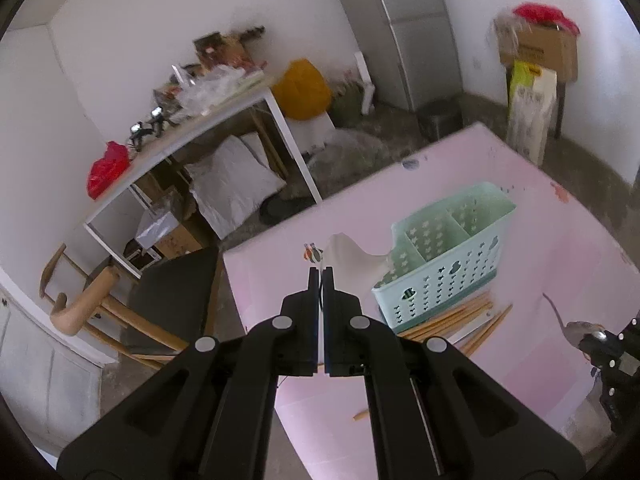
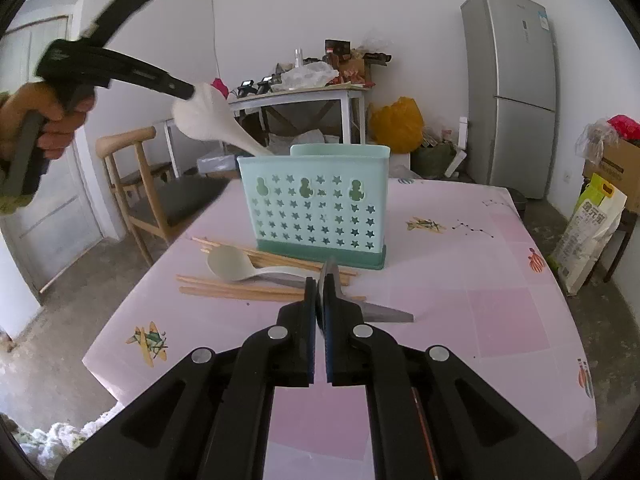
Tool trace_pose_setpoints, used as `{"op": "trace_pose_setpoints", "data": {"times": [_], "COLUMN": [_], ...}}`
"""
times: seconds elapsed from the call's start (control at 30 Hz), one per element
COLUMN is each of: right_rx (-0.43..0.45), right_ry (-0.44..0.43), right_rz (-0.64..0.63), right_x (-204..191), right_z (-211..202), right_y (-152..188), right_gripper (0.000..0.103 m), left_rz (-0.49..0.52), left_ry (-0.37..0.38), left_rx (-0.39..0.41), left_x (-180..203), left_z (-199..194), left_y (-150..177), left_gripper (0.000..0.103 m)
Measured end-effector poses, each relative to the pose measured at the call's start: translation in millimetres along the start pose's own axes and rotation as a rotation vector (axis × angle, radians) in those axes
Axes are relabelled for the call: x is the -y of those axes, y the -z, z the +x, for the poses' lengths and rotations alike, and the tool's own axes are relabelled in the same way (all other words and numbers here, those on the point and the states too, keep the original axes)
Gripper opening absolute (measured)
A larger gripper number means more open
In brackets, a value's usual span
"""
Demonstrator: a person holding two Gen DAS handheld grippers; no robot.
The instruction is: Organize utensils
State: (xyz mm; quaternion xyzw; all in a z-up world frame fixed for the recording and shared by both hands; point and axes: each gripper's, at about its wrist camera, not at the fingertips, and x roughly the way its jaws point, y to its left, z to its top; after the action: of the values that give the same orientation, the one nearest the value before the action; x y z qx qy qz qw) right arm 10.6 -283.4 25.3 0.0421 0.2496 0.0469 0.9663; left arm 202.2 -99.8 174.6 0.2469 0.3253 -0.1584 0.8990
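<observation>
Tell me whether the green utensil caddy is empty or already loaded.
Empty as far as visible: the caddy's compartments show only bare perforated walls; the chopsticks lie on the table.

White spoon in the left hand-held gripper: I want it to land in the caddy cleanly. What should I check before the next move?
1. Left hand-held gripper shut on the white spoon: ok.
2. Spoon raised, handle slanting down towards the caddy: ok.
3. Caddy upright, its compartments empty as seen in the left wrist view: ok.
4. Handle tip over or inside a compartment: cannot tell; it disappears behind the rim.
5. Right hand-held gripper shut on a metal utensil, in front of the caddy and apart from it: ok.
</observation>
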Motion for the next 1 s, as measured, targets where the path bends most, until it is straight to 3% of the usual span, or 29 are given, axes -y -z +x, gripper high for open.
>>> {"op": "trace_pose_setpoints", "data": {"times": [0.27, 0.3, 0.37, 0.5, 0.67, 0.77, 1.0], "right_rx": [0.024, 0.028, 0.036, 0.043, 0.085, 0.126, 0.249], "right_ry": [-0.023, -0.020, -0.014, -0.023, -0.074, -0.133, -0.284], "right_rz": [0.028, 0.028, 0.028, 0.040, 0.071, 0.091, 0.108], "right_x": [8.4, 8.7, 9.6, 12.4, 25.6, 35.1, 57.0], "right_z": [-8.2, -9.1, -11.5, -14.7, -25.2, -34.0, -49.6], "right_y": [-6.3, -7.6, -9.4, -18.1, -43.7, -69.7, -152.0], "right_gripper": [0.004, 0.004, 0.004, 0.004, 0.004, 0.004, 0.003], "left_rz": [-0.014, -0.045, -0.109, -0.264, -0.427, -0.526, -0.620], "left_ry": [0.059, 0.080, 0.124, 0.195, 0.246, 0.209, 0.188], "left_rx": [-0.124, -0.117, -0.090, 0.003, 0.105, 0.148, 0.069], "left_x": [0.4, -1.1, -6.9, -23.6, -42.5, -46.7, -30.0], "left_z": [40.9, 42.2, 43.9, 34.8, 18.9, 13.5, 41.8], "left_y": [-30.7, -31.9, -32.9, -24.1, 8.0, 42.6, 105.4], "left_gripper": [0.004, 0.007, 0.029, 0.044, 0.061, 0.070, 0.075]}}
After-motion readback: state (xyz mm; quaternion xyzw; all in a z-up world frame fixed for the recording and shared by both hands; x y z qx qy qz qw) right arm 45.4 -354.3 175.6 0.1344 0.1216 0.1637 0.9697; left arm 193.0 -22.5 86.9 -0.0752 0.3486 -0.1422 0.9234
